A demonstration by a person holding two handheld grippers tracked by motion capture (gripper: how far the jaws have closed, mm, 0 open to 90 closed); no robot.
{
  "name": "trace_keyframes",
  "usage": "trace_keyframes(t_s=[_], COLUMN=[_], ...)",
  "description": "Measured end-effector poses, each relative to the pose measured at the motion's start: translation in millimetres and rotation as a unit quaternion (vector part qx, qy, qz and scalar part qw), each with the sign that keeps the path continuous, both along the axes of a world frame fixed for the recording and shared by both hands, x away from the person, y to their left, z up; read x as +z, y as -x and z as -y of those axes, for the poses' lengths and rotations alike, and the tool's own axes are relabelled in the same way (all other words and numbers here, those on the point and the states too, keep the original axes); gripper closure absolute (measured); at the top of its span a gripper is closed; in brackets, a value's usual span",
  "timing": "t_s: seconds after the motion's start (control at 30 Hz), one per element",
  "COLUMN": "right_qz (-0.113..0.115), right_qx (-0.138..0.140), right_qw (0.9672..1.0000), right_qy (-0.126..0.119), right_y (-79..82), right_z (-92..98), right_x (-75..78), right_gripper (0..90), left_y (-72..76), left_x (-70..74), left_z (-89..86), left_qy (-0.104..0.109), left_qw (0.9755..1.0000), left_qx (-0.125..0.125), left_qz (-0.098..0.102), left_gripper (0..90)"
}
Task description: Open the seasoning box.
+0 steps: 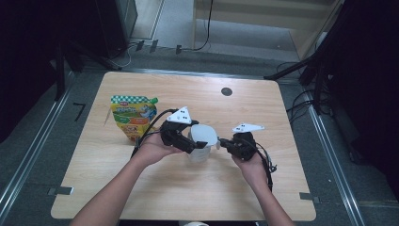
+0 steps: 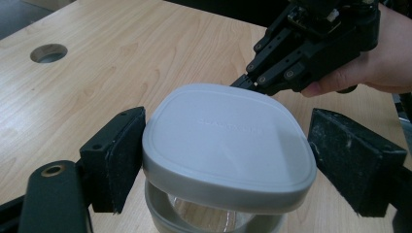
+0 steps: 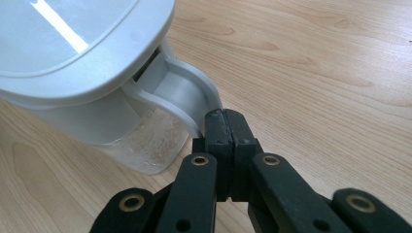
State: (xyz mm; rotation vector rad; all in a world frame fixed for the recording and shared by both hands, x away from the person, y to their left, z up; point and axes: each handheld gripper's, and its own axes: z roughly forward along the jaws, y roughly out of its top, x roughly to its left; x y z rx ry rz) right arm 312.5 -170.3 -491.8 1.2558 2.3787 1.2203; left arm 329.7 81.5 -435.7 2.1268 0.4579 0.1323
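Note:
A clear plastic jug (image 1: 201,153) with a grey lid (image 1: 203,133) stands mid-table. My left gripper (image 1: 199,142) comes in from the left, its pads pressed on opposite sides of the lid (image 2: 228,141). The lid sits tilted and raised a little off the jug's rim (image 2: 209,221). My right gripper (image 1: 221,142) reaches in from the right. Its jaws (image 3: 226,121) are shut together at the outer bend of the jug's grey handle (image 3: 184,92). From the left gripper view, the right gripper (image 2: 243,82) touches the jug just behind the lid.
A colourful printed pouch (image 1: 134,115) stands upright at the left of the wooden table (image 1: 282,188), near my left hand. A round cable hole (image 1: 226,91) is at the back middle. Floor rails and dark stands surround the table.

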Motion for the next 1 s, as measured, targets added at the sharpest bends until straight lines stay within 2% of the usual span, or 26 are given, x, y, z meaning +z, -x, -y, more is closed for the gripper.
trace_keyframes(t_s=[0.2,0.57,0.67,0.87,1.0], right_qz=[-0.001,0.002,0.002,0.003,0.0], right_qx=[-0.002,0.001,0.001,0.002,0.005], right_qw=[1.0,1.0,1.0,1.0,0.9999], right_qy=[0.0,0.001,0.0,-0.002,-0.011], right_y=[0.6,1.1,1.2,1.8,2.1], right_z=[-0.4,-0.6,-0.5,-0.8,-0.4], right_x=[0.1,0.1,0.4,1.0,0.4], right_gripper=[90.0,90.0,90.0,90.0,90.0], left_y=[0.5,-2.1,-2.3,-4.2,-6.1], left_x=[3.2,9.8,11.4,14.6,14.2], left_z=[2.9,9.7,13.4,24.2,33.4], left_qy=[-0.003,0.011,0.013,0.014,0.016], left_qw=[1.0,0.9999,0.9999,0.9999,0.9999], left_qx=[0.002,0.001,0.0,-0.001,0.0], left_qz=[0.002,0.002,0.008,0.007,0.005], left_gripper=[16.5,16.6,16.6,16.6,16.6])
